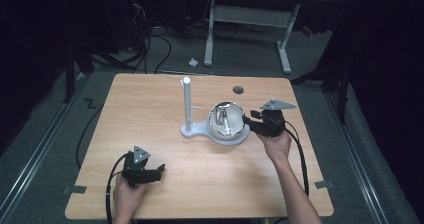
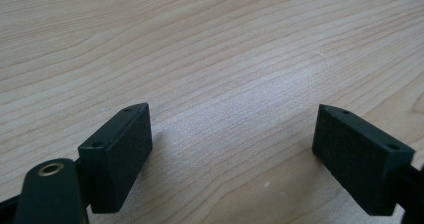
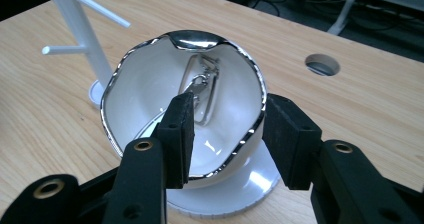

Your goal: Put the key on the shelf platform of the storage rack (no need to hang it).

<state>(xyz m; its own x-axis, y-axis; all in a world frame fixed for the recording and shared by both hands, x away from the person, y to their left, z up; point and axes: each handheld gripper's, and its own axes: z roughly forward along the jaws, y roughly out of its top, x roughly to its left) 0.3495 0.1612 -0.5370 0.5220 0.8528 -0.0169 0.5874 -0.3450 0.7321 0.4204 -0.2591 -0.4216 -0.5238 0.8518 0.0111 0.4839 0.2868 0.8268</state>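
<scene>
White and glossy with a silver rim, the bowl point(image 3: 150, 84) sits on the round part of a white stand base point(image 3: 250, 184), right of the middle of the wooden desk point(image 1: 150, 109). Inside the bowl lies a silvery metal piece point(image 3: 202, 84) that looks like a clasp or chain; its exact kind is hard to tell. Just beside the bowl, on the same base, a white post point(image 1: 186, 104) stands upright with thin pegs sticking out of its side.

The right tool point(image 3: 227, 134) is at the bowl's near edge, held by the person's right hand point(image 1: 275, 145). Its jaws are partly apart and straddle the rim: one jaw is inside the bowl, the other outside the wall. Whether the pads actually press on the wall cannot be told.

The left tool point(image 2: 232, 154) is low over bare desk near the front left, well apart from the bowl, held by the left hand point(image 1: 127, 196). Its jaws are spread wide with nothing between them.

A round hole point(image 1: 238, 89) is cut in the desk behind the bowl. Beyond the far edge, a grey floor with dark cables point(image 1: 155, 49) and the white legs of another table point(image 1: 250, 19) can be seen
</scene>
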